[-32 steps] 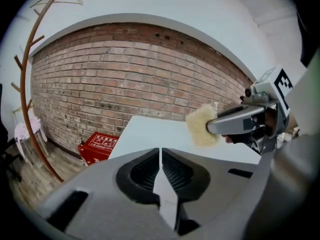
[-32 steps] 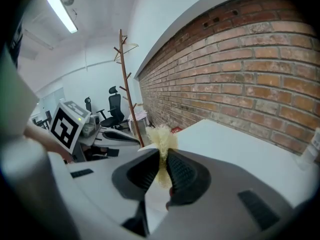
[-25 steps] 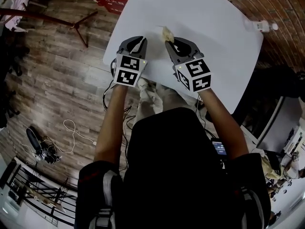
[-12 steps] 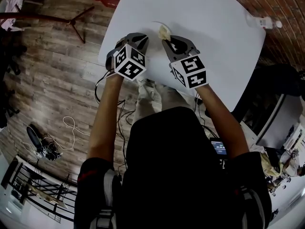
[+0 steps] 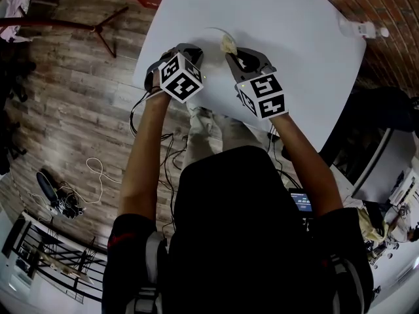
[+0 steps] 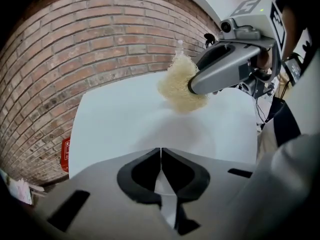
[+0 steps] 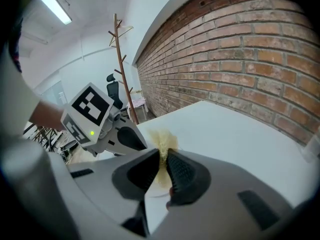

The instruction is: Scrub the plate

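A white plate [image 5: 213,34] lies on the white table [image 5: 288,38] and barely stands out from it. My left gripper [image 5: 194,52] is shut with nothing seen between its jaws. In the left gripper view its tips [image 6: 160,151] sit at the near rim of the plate [image 6: 150,129]; whether they touch it I cannot tell. My right gripper [image 5: 230,53] is shut on a pale yellow fibrous scrubber [image 5: 227,44]. The scrubber [image 6: 180,86] hangs just above the plate's far side. In the right gripper view the scrubber [image 7: 163,140] sticks out between the ribbed pads.
A small clear bottle [image 5: 362,29] stands at the table's far right corner by the brick wall. The table's near edge [image 5: 196,106] runs just under both hands. A coat stand's legs [image 5: 98,28] and loose cables [image 5: 98,175] lie on the wooden floor to the left.
Both grippers have sunk toward the plate. The left gripper has rolled, so its marker cube now shows a different face. The scrubber stays in the right jaws.
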